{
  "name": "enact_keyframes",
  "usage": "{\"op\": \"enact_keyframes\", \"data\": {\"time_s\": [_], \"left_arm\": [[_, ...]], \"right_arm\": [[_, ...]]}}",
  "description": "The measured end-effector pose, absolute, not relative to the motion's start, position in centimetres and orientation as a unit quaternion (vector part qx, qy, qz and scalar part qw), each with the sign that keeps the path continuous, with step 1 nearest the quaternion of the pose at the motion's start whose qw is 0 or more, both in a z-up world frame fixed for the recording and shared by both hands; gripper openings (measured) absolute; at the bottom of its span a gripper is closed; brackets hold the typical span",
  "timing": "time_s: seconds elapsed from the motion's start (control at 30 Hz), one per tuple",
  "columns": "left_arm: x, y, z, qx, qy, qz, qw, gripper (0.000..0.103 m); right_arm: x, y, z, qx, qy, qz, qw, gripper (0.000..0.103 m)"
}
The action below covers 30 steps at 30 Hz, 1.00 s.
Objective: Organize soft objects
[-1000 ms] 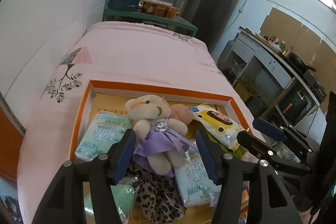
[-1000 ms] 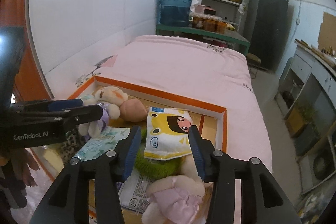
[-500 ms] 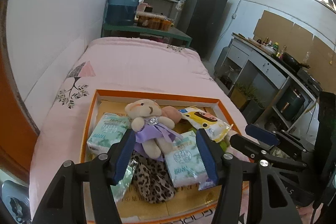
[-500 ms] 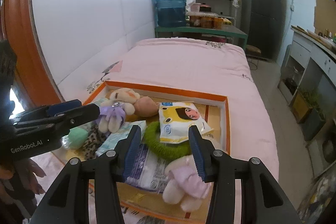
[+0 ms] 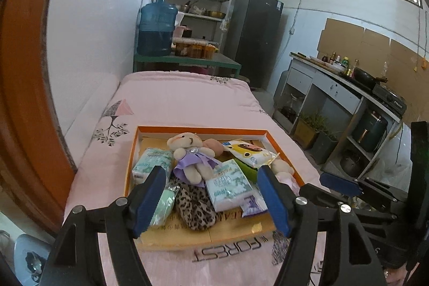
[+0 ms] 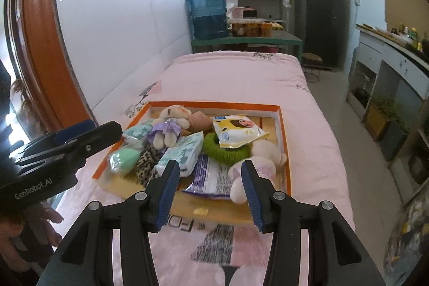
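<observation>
An orange-rimmed box [image 5: 199,129] [image 6: 283,141] lies on the pink bed, full of soft things. In it are a teddy in a purple dress [image 5: 191,158] [image 6: 169,126], tissue packs [image 5: 228,184] [image 6: 183,153], a yellow wipes pouch [image 5: 249,152] [image 6: 237,130], a leopard cloth [image 5: 195,204], a green ring [image 6: 225,149] and a pink plush [image 6: 254,164]. My left gripper [image 5: 211,201] is open and empty, above the box's near edge. My right gripper [image 6: 209,190] is open and empty, also back from the box.
The pink bed cover [image 5: 182,101] stretches far behind the box. A white wall runs along the left. A green table with a blue water jug [image 5: 156,30] stands past the bed. A counter [image 5: 348,90] lies to the right across a floor gap.
Both grippers have pulled back and up from the box. The box and its contents look smaller and sit wholly in view. Both stay open and empty.
</observation>
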State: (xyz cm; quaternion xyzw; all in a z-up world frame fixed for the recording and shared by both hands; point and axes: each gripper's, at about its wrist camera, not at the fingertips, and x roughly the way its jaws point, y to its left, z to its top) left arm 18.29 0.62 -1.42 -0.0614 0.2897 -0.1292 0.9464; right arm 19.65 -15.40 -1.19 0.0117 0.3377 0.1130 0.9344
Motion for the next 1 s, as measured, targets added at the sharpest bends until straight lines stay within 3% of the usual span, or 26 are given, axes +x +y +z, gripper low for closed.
{"op": "enact_keyframes", "data": {"time_s": [1.0], "left_arm": [[8.2, 1.2, -0.3, -0.056, 0.269, -0.070, 0.959, 0.070]], "right_arm": [[10.5, -14.0, 0.9, 0.018, 0.301, 0.078, 0.950, 0.050]]}}
